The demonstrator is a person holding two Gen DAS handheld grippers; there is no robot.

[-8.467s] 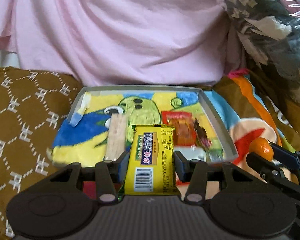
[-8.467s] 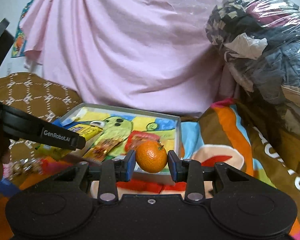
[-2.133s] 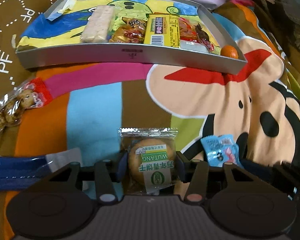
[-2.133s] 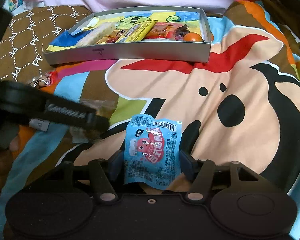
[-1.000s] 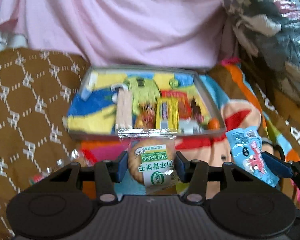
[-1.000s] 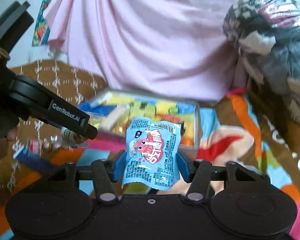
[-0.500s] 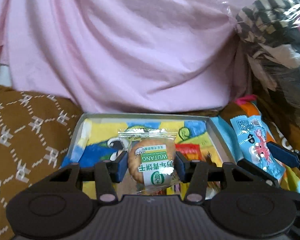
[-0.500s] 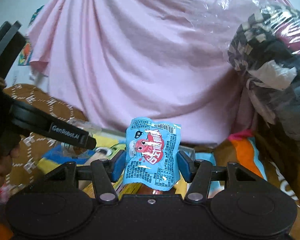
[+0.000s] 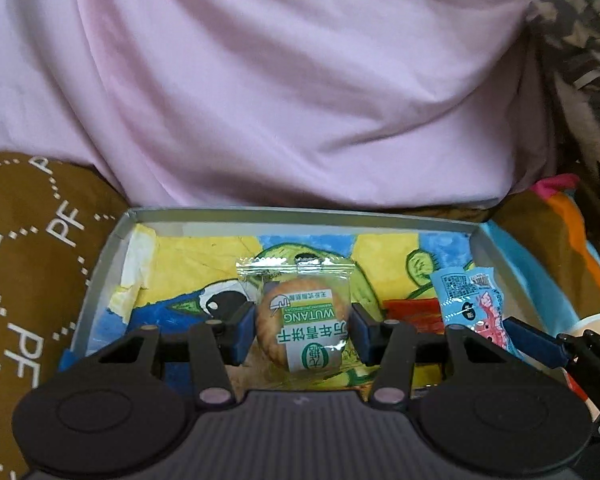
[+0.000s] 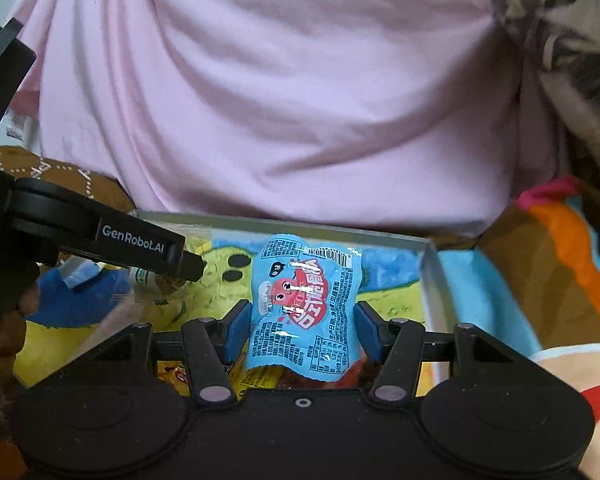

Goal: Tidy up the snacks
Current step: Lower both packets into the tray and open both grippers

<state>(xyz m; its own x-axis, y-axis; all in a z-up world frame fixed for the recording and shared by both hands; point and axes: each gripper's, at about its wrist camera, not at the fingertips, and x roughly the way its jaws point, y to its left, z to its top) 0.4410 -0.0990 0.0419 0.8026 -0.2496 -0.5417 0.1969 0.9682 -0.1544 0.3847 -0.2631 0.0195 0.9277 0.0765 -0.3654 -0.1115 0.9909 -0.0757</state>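
Left gripper point(image 9: 303, 330): clenched on the wrapped biscuit point(image 9: 302, 326), which hangs between its pads, out over the tray point(image 9: 100, 280).
Right gripper point(image 10: 303, 330): clamped on the blue snack packet point(image 10: 304, 312), held upright ahead of its fingers, above the tray's right half.
Tray: grey rim, bright cartoon lining, sitting just in front of both tools; a red packet point(image 9: 412, 314) lies to the right of the left tool.
Doing it well: I'd say lower each snack over a bare patch of lining, then let go low, so neither packet bounces over the rim.
Watch: the two tools hang close side by side; keep them apart on the way down.
Hidden: what lies right under the grippers is probably more snacks, though the view is blocked.
Since a second ago: both snacks have travelled from short of the tray to above it; grips unchanged.
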